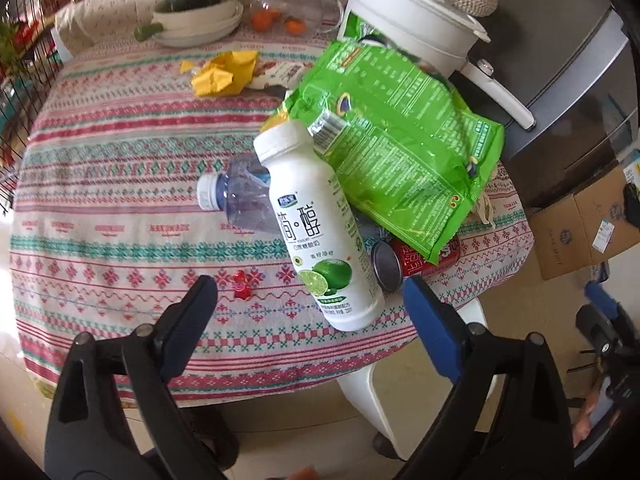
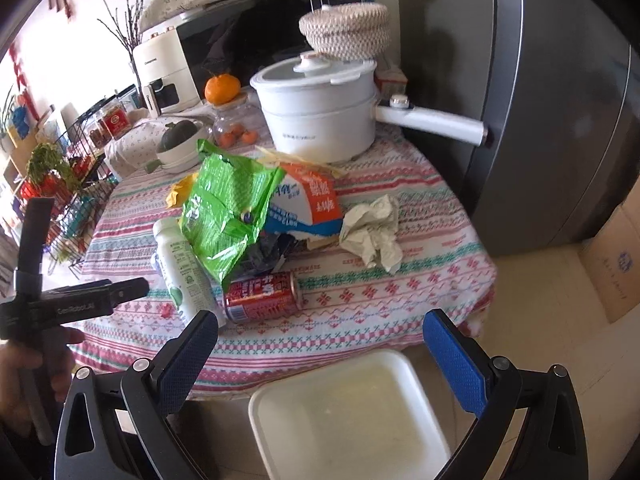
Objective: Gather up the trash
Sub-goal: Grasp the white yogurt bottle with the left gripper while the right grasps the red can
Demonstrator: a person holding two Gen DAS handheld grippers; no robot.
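Both hand-held grippers, the left (image 1: 310, 300) and the right (image 2: 320, 332), hang with jaws apart and empty before a white lime-printed plastic yogurt bottle (image 1: 320, 232) and a red drink can (image 2: 262, 296) lying on the patterned tabletop (image 1: 120, 208).

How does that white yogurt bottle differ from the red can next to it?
The white yogurt bottle is plastic, taller, and carries a lime picture and a cap; the red can is metal, shorter, with white lettering. The bottle's top leans on a clear water bottle, while the can lies flat on the tablecloth. Both are on their sides, partly tucked under the green snack bag.
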